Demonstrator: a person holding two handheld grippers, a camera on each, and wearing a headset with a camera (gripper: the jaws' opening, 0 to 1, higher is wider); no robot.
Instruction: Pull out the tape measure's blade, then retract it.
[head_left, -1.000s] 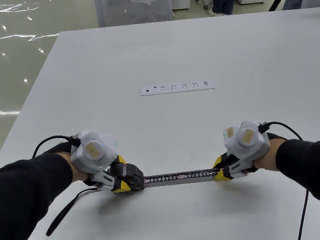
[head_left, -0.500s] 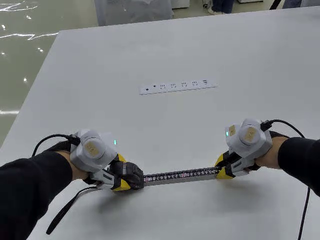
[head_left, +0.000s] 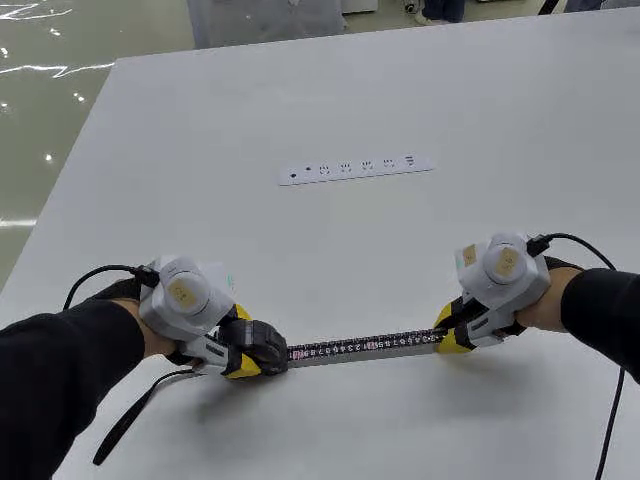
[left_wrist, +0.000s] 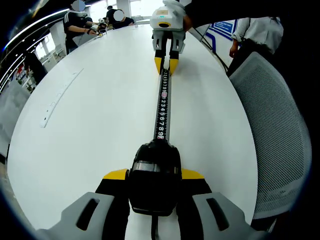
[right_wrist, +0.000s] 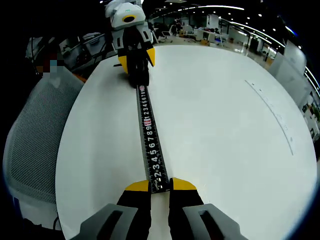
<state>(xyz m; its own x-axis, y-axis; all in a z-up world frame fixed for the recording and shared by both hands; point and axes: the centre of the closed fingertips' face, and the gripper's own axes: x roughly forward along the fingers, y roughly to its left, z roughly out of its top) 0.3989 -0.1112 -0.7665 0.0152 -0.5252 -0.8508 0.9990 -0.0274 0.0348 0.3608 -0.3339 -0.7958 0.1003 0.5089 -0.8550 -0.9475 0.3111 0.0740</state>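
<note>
Head view: a black tape measure case (head_left: 262, 345) is clamped between the jaws of the left gripper (head_left: 245, 362), near the front edge of the white table (head_left: 350, 240). The blade (head_left: 365, 348) is drawn out low along the tabletop to the right gripper (head_left: 448, 340), whose jaws are pinched on its tip. A white power strip (head_left: 357, 170) is seen further back, well apart. Blade numerals are read clearly in both gripper views, vs. tiny marks from above. A grey mesh chair (left_wrist: 270, 130) beside the table and people (left_wrist: 75, 27) in the bkgd are caught in the left gripper view.
</note>
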